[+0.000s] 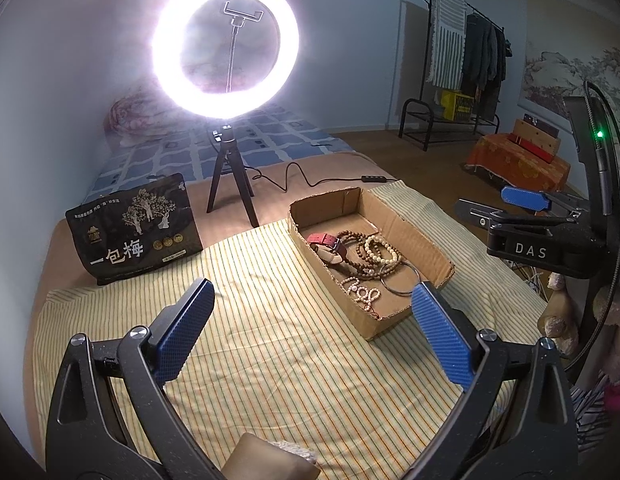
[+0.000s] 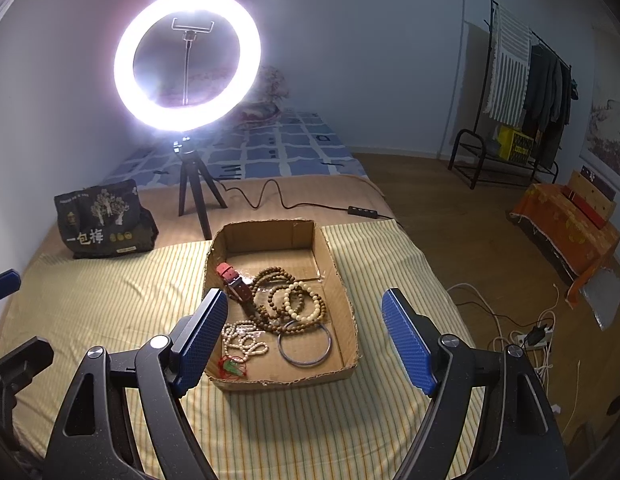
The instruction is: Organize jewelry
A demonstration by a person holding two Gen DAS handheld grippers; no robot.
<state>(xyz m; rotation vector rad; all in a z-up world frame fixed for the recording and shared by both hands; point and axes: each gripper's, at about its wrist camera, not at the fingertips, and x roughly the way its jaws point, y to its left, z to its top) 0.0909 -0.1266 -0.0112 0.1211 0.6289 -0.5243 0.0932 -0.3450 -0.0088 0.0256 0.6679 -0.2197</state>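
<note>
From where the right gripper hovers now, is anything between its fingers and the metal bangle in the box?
Nothing visible. The right gripper is open above the cardboard box, and the metal bangle lies uncovered near the front wall, beside the bead bracelets.

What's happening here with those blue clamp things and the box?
A person holds two grippers, both open and empty, above a striped cloth. The right gripper hovers over a cardboard box holding bead bracelets, a metal bangle and a red strap. The left gripper waits beside it. Nothing is picked up yet.

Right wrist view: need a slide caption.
Open right gripper hovers above cardboard box of bead bracelets.
</note>
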